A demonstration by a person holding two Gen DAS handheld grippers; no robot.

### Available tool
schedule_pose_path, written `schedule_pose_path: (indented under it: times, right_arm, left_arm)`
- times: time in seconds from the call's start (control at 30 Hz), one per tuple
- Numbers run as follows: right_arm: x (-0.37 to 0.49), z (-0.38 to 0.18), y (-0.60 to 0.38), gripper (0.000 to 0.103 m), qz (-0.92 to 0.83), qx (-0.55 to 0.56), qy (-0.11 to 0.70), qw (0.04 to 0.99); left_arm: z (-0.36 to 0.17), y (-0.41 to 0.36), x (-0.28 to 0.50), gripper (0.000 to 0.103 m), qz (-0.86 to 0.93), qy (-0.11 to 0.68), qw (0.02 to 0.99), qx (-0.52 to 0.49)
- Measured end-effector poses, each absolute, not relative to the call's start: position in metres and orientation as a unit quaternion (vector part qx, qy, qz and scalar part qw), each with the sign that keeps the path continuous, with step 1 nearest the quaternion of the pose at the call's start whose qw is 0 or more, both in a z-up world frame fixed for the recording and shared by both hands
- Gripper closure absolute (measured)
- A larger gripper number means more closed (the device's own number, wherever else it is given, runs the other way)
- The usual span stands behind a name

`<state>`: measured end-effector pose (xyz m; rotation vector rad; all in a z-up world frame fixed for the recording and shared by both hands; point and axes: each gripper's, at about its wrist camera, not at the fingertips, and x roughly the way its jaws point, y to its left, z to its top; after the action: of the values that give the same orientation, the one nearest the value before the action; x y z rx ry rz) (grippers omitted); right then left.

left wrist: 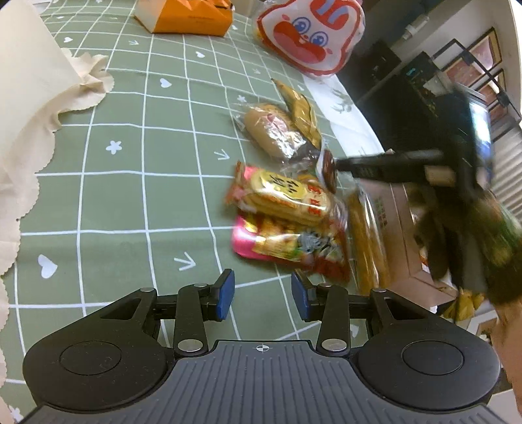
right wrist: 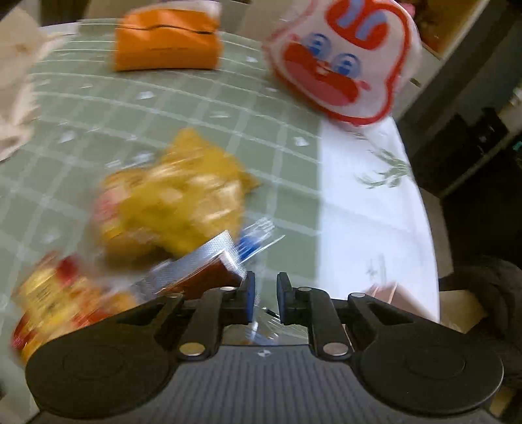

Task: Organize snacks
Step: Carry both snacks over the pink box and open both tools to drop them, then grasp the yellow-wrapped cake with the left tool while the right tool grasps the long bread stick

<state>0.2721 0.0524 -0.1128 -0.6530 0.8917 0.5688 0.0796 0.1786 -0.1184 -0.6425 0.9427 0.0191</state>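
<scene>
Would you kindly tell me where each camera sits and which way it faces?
Left wrist: behind the open left gripper, angled down at snack packets on the green checked tablecloth; right gripper shows.
Right wrist: behind the right gripper, angled down; a dark sleeve shows.
Shared: orange pouch, red-and-white cartoon-face bag.

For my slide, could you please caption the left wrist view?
Open left hand-held gripper facing snack packets on green checked tablecloth.
</scene>
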Motion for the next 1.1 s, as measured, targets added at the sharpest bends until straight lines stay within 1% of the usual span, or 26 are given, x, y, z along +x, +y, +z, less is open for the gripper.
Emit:
schedule_pose_path:
  times: [0.17, 0.33, 0.37, 0.4, 0.5, 0.57, 0.6, 0.63, 0.73, 0.87, 0.93, 1.03, 1.1]
  right_arm:
    - [0.22, -0.099, 0.029, 0.089, 0.321, -0.247, 0.447, 0.798]
    - [0.173, -0.094, 0.003, 0.089, 0.332, -0.2, 0.453, 0.803]
    - [0.164, -0.093, -0.002, 0.085, 0.328, -0.195, 0.448, 0.809]
    - [0.156, -0.092, -0.005, 0.078, 0.324, -0.192, 0.441, 0.815]
    - [0.134, -0.088, -0.021, 0.067, 0.31, -0.163, 0.429, 0.833]
    - [0.121, -0.085, -0.032, 0.065, 0.302, -0.137, 0.43, 0.839]
    - [0.115, -0.084, -0.038, 0.063, 0.297, -0.129, 0.429, 0.843]
    - [0.108, -0.084, -0.043, 0.062, 0.288, -0.125, 0.426, 0.848]
    - [0.092, -0.084, -0.056, 0.056, 0.259, -0.13, 0.411, 0.864]
    - [0.085, -0.089, -0.076, 0.048, 0.236, -0.118, 0.418, 0.869]
    - [0.084, -0.096, -0.082, 0.048, 0.242, -0.106, 0.434, 0.861]
    - [0.08, -0.106, -0.088, 0.048, 0.259, -0.081, 0.458, 0.847]
    - [0.074, -0.109, -0.085, 0.047, 0.263, -0.078, 0.453, 0.848]
  left_arm:
    - [-0.111, 0.172, 0.082, 0.061, 0.011, 0.434, 0.849, -0.302]
    - [-0.097, 0.19, 0.097, 0.06, 0.067, 0.387, 0.855, -0.34]
    - [-0.096, 0.192, 0.103, 0.06, 0.076, 0.386, 0.852, -0.345]
    - [-0.096, 0.194, 0.112, 0.06, 0.084, 0.393, 0.847, -0.347]
    - [-0.102, 0.191, 0.138, 0.06, 0.103, 0.425, 0.833, -0.338]
    - [-0.107, 0.189, 0.151, 0.06, 0.108, 0.434, 0.829, -0.337]
    - [-0.108, 0.187, 0.157, 0.06, 0.111, 0.435, 0.829, -0.333]
    - [-0.109, 0.185, 0.163, 0.06, 0.114, 0.435, 0.832, -0.325]
    - [-0.11, 0.167, 0.177, 0.052, 0.112, 0.446, 0.85, -0.259]
    - [-0.106, 0.144, 0.177, 0.051, 0.092, 0.449, 0.874, -0.164]
    - [-0.104, 0.137, 0.17, 0.051, 0.077, 0.449, 0.88, -0.138]
    - [-0.101, 0.128, 0.152, 0.055, 0.061, 0.449, 0.886, -0.1]
    - [-0.098, 0.125, 0.135, 0.056, 0.055, 0.448, 0.888, -0.088]
